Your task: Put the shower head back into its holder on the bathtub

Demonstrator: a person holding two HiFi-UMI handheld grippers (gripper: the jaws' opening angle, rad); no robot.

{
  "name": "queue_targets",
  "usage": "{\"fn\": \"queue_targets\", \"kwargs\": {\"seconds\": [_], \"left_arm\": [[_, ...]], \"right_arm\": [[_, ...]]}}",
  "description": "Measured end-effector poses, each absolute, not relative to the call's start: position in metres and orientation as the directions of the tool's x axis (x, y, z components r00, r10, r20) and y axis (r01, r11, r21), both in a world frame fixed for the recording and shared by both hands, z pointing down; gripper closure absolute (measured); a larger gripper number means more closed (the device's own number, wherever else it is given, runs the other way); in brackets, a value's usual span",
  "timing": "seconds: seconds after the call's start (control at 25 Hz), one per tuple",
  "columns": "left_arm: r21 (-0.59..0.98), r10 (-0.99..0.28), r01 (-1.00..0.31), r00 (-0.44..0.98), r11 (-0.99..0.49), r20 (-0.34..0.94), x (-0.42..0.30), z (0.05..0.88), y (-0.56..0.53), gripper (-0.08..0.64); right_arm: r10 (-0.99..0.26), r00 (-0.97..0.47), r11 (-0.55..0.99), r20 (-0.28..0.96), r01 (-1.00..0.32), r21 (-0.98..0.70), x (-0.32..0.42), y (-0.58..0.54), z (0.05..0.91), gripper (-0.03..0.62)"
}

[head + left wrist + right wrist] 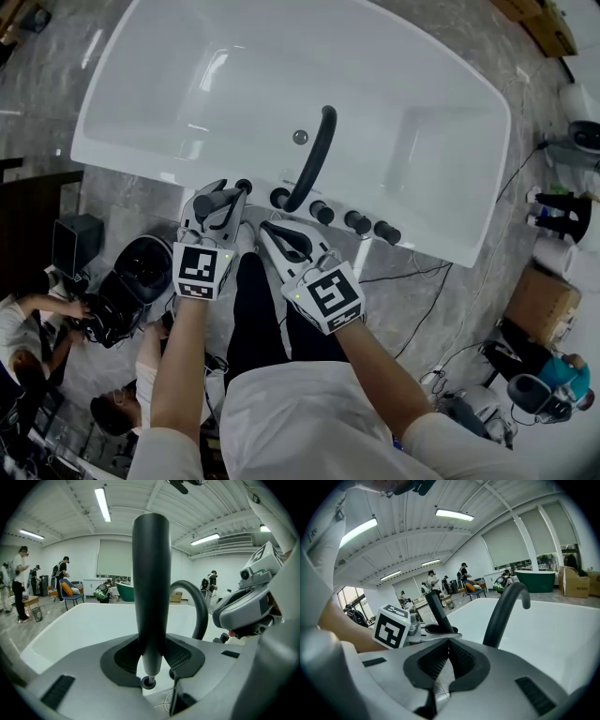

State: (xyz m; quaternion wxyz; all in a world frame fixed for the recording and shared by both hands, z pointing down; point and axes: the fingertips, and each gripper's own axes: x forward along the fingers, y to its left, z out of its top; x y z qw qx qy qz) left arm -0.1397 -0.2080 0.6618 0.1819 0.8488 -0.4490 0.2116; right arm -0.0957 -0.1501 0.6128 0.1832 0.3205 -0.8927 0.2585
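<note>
My left gripper (pixel 221 199) is shut on the dark grey shower head (pixel 214 200), held upright just in front of the white bathtub's rim (pixel 178 173). In the left gripper view the shower head (pixel 151 592) stands between the jaws of my left gripper (pixel 152 656). Its narrow lower tip sits right over the round black holder (pixel 148 682). The holder (pixel 243 186) lies on the rim beside the black faucet spout (pixel 314 157). My right gripper (pixel 270 230) hangs shut and empty to the right; the right gripper view shows its pads (pixel 454 656) meeting with nothing between them.
Three black knobs (pixel 357 222) line the rim right of the faucet. The tub's drain (pixel 300 137) shows on its floor. People and black gear (pixel 141 272) crowd the floor at the left. Cables (pixel 427 309) and boxes (pixel 539 300) lie at the right.
</note>
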Motion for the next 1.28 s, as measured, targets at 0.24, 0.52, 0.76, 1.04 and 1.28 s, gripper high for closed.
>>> {"fn": "queue_targets", "kwargs": {"seconds": [0.24,0.52,0.76,1.04,1.28], "left_arm": [[0.118,-0.677,-0.843,0.498,-0.525,0.542,-0.142,0.690,-0.207,0.422],[0.132,-0.655,-0.845,0.491,-0.518,0.574,-0.146,0.721,-0.205,0.423],[0.121,-0.628,-0.837,0.488,-0.534,0.607,-0.144,0.743,-0.201,0.422],[0.094,-0.594,-0.819,0.484,-0.566,0.643,-0.137,0.762,-0.202,0.422],[0.085,-0.559,-0.806,0.477,-0.585,0.678,-0.133,0.778,-0.200,0.422]], "right_arm": [[-0.465,-0.731,0.654,0.500,-0.664,-0.362,-0.104,-0.142,0.626,0.577],[-0.459,-0.721,0.634,0.519,-0.676,-0.377,-0.106,-0.134,0.643,0.577],[-0.496,-0.690,0.588,0.527,-0.714,-0.381,-0.103,-0.136,0.661,0.577],[-0.501,-0.676,0.563,0.540,-0.729,-0.390,-0.103,-0.139,0.674,0.577],[-0.529,-0.643,0.513,0.554,-0.762,-0.394,-0.097,-0.147,0.685,0.577]]}}
